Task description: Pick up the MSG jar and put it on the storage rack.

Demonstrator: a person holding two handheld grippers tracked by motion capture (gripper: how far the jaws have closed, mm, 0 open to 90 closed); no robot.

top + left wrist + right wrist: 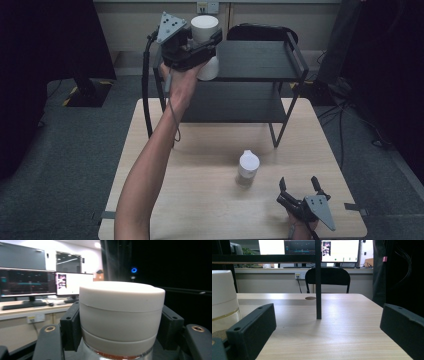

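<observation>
Above a black shelf (pixel 260 60), left hand-held gripper (pixel 200 45) clamps a white-capped jar (pixel 205 27); right one (pixel 300 187) gapes.

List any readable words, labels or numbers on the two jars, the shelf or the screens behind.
None can be read.
Held jar in the left gripper: plain white cap, no print showing.
Table jar: no label legible.
Monitors: screen content too blurred.
Wall socket: markings too small.
</observation>
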